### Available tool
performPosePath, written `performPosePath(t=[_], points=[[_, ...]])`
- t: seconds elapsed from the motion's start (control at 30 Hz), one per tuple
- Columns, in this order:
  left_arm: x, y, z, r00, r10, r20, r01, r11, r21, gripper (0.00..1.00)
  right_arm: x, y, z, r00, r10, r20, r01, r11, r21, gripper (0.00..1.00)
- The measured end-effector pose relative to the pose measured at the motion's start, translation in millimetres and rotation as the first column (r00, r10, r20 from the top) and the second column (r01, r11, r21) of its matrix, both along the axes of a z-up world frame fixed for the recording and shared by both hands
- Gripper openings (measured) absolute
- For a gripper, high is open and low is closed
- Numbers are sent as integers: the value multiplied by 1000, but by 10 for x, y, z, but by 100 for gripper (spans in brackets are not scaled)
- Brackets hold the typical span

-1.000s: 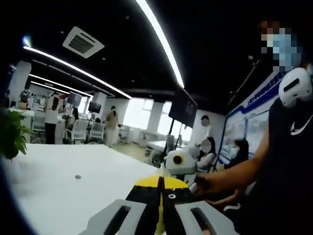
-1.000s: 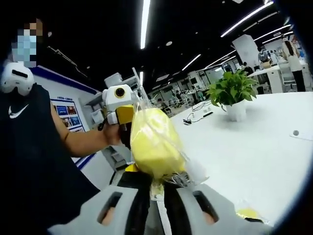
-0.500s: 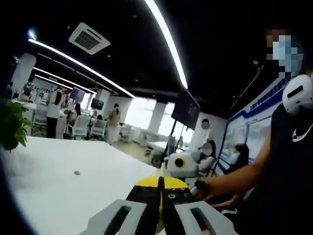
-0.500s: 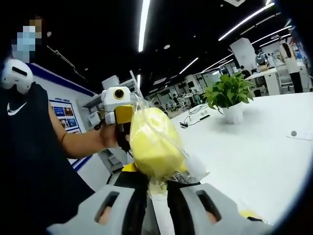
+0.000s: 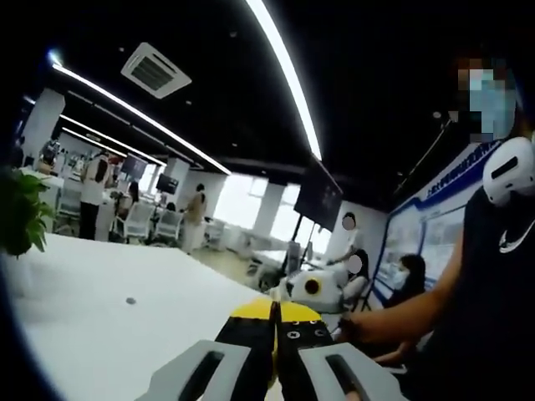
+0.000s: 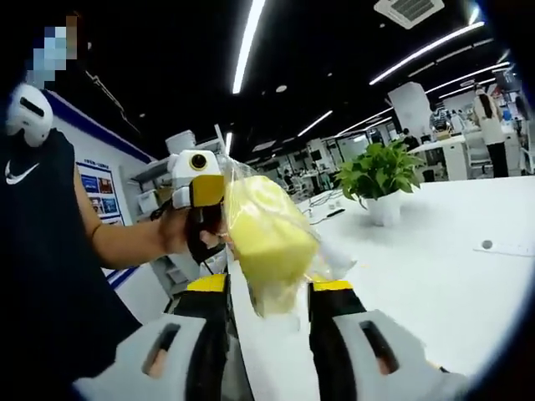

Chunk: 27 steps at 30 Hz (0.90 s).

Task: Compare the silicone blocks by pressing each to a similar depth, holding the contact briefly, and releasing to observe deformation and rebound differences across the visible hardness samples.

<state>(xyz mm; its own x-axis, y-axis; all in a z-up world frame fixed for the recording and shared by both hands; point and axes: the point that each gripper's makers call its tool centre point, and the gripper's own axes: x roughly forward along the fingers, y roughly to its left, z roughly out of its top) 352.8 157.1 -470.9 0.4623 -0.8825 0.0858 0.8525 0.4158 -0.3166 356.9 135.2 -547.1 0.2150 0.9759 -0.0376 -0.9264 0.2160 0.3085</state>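
here, the bagged yellow block (image 6: 266,244) sits between the parted right tongs (image 6: 269,291), no label legible.

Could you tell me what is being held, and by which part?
The bagged yellow block, apparently by its far end in the left gripper; right gripper is open.

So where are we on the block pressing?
Done: can't tell from this moment alone. In hand: the bagged yellow block is up off the white table. The right gripper has its jaws open either side of it, which reads as a release. The left gripper looks closed, perhaps on the bag. Left: any other samples.
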Motion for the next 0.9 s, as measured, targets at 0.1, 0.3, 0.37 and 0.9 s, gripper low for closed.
performPosePath(t=[0.1, 0.3, 0.37, 0.9], points=[[7, 23, 22, 1000, 7, -2, -7, 1000, -13, 0, 87, -45, 14, 998, -52, 24, 52, 999, -6, 69], [31, 64, 69, 1000, 24, -7, -24, 999, -40, 0, 327, -258, 62, 975, -190, 115, 195, 980, -28, 96], [51, 88, 75, 999, 33, -15, -34, 998, -52, 0, 324, -325, 43, 975, -200, 96, 205, 978, -42, 96], [234, 297, -127, 988, 114, -109, -125, 987, -100, 0, 330, -1192, -508, 866, -464, 186, 492, 855, -162, 96]])
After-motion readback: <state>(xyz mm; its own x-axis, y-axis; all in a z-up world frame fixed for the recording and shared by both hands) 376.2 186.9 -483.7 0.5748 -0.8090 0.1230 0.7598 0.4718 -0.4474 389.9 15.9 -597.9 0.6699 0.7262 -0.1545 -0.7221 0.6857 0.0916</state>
